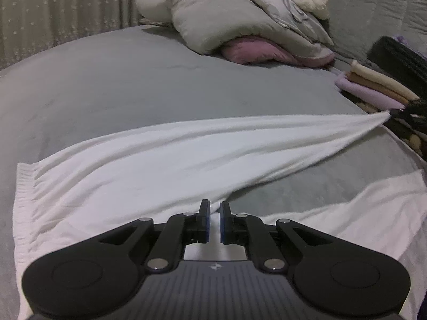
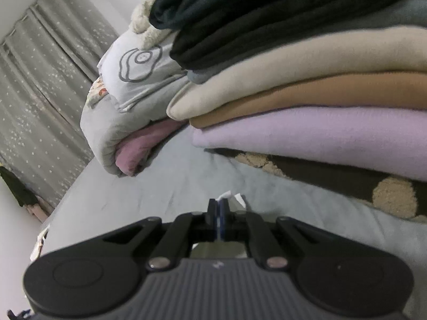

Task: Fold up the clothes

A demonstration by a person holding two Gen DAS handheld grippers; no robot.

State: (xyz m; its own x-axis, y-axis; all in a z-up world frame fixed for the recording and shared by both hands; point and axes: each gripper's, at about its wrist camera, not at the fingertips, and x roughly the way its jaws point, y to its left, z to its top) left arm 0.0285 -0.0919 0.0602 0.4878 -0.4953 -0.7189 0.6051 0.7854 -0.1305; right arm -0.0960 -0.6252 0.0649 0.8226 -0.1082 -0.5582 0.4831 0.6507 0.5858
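Both tongs (image 1: 214, 208) (image 2: 219, 205) pinch a white garment (image 1: 149, 160) over the grey bed (image 1: 120, 80), curtains (image 1: 53, 13) behind

Bare bed (image 1: 112, 85) lies open beyond the white cloth (image 1: 160, 160). A quilt pile (image 1: 213, 24) blocks the far end — folded clothes (image 2: 307, 112) crowd the right.

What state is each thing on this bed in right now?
White garment: spread on the bed, one corner pulled taut.
Right gripper: shut on that corner.
Left gripper: nearly shut; whether it pinches cloth I cannot tell.
Folded stack: neat, layered.
Grey duvet: bundled.
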